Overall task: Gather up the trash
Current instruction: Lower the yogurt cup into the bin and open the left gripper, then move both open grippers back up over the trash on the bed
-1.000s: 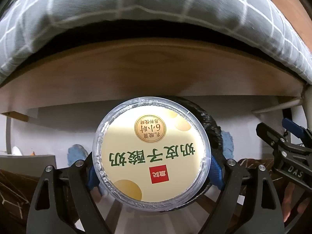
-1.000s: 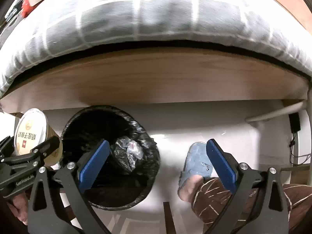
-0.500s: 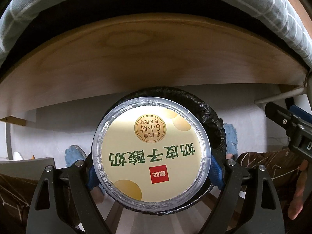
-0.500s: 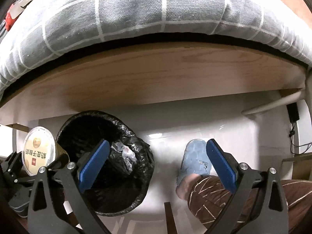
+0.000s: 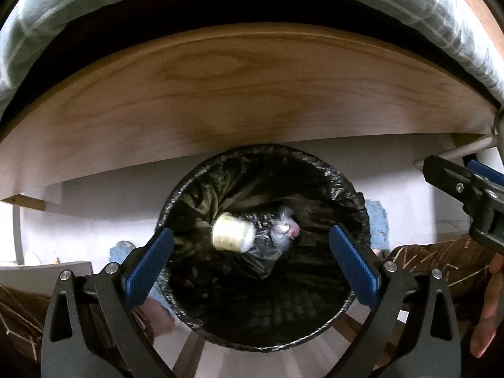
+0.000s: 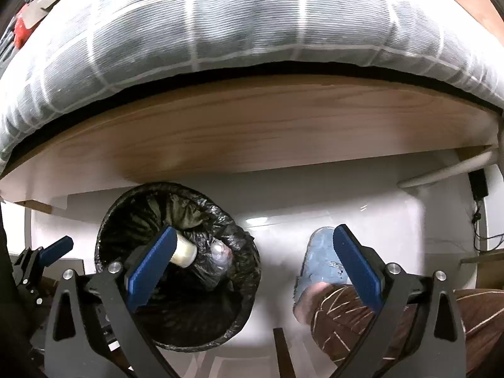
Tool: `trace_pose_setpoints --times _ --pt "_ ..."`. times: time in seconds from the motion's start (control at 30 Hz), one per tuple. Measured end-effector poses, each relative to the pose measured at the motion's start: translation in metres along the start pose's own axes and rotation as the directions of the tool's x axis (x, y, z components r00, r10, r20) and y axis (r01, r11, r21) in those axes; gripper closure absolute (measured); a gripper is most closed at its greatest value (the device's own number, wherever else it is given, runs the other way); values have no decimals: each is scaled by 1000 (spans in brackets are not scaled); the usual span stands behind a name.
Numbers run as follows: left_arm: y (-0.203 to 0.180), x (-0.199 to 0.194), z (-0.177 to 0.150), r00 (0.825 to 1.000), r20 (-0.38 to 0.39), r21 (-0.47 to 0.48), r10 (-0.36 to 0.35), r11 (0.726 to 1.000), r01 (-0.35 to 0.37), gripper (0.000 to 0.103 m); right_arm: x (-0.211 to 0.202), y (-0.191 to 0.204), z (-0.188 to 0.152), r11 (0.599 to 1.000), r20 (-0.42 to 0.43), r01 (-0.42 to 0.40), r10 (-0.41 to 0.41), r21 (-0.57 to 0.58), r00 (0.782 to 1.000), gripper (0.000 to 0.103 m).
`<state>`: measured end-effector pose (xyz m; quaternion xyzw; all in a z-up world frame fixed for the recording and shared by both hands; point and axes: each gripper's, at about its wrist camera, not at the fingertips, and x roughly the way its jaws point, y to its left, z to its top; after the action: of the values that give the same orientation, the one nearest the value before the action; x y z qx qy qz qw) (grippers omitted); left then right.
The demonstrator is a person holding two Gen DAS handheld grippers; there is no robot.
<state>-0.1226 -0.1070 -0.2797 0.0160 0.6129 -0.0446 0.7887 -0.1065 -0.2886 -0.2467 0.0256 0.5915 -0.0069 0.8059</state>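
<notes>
yogurt cup (image 5: 232,232) lies on its side inside the black-lined trash bin (image 5: 346,189), next to a clear plastic wad (image 5: 283,230). left tongs (image 5: 252,260) above the bin, jaws just opened, spread wide, nothing between them. right tongs (image 6: 255,266) spread, empty, beside the bin over the white floor (image 6: 393,220).

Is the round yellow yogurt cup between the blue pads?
No, the round yellow yogurt cup lies down inside the black bag-lined bin.
</notes>
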Motion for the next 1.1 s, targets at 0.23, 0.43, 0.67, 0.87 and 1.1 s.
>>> trace_pose_setpoints --times 0.23,0.43,0.67,0.87,1.1 --pt "11 -16 -1 999 34 -34 30 999 -29 6 -12 9 0 1000 28 3 -3 -27 1000 8" --pt "31 -45 1 997 78 -105 25 994 -16 6 -36 16 5 998 87 -6 11 -59 996 8" --pt "44 -85 7 987 157 -142 28 990 -5 6 -64 22 10 996 154 -7 20 -84 988 8" --pt "52 -118 18 977 212 -168 25 986 11 6 -92 31 16 993 220 8 19 -117 975 8" --pt "59 -149 35 959 276 -166 57 986 -11 6 -124 37 27 992 295 6 33 -130 955 8"
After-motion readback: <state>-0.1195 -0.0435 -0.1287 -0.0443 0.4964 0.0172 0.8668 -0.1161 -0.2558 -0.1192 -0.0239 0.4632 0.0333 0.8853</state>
